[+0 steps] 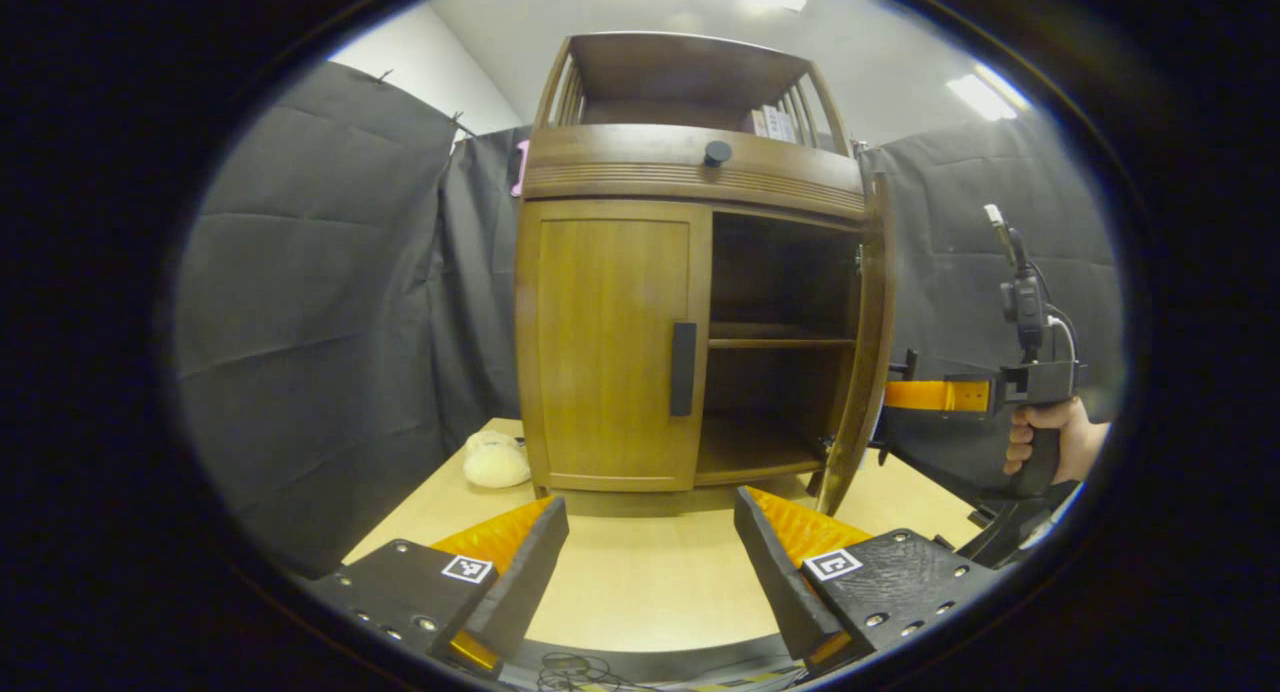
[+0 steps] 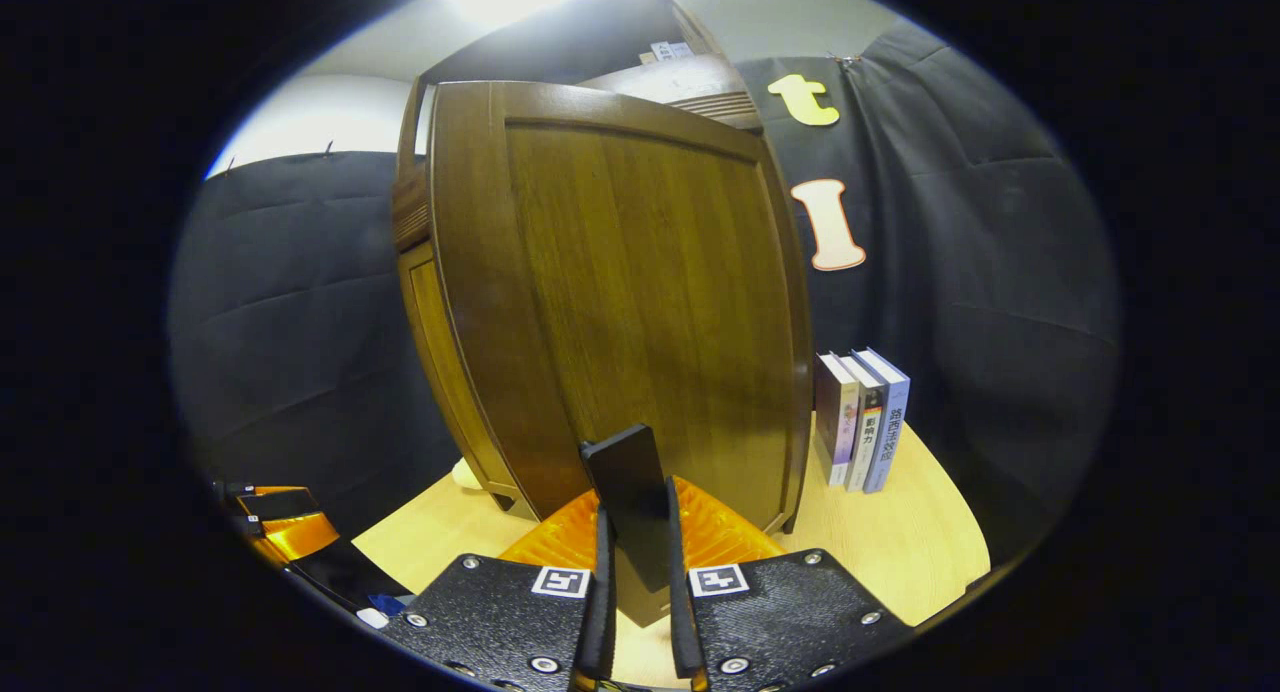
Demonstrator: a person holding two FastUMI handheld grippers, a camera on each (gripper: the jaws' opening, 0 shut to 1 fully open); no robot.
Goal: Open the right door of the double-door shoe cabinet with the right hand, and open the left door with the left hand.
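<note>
The right door (image 2: 640, 312) is swung wide, its handle (image 2: 630, 502) pinched by the right gripper (image 2: 636, 572). The left gripper (image 1: 650, 562), spread, should be squared to the left door's handle (image 1: 683, 368) before closing.

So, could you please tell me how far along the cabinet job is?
The right door is swung open, its handle clamped in the right gripper. The left door is shut; the left gripper is open, short of that door's handle.

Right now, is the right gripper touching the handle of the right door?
Touching. In the right gripper view, the right gripper has both fingers pressed on the dark handle of the opened right door, with no gap visible.
</note>
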